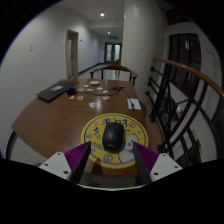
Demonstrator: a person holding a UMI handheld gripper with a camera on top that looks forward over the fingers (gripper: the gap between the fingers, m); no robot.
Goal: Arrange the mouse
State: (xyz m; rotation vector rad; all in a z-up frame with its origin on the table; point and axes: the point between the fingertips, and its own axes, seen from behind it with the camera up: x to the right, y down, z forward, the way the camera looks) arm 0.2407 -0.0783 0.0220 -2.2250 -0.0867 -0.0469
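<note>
I had the gripper spread wide, its two purple pads angled apart and holding nothing. The black mouse sat just ahead of the fingertips, roughly centred on the gap between them, with clear space on either side and neither finger touching it. It rested in the middle of a round yellow mouse pad with dark markings around its rim, which lay on the near end of a long wooden table. Beyond the mouse, farther along the table, I saw a dark laptop off to the left, some small scattered items near the middle, and a white sheet to the right.
</note>
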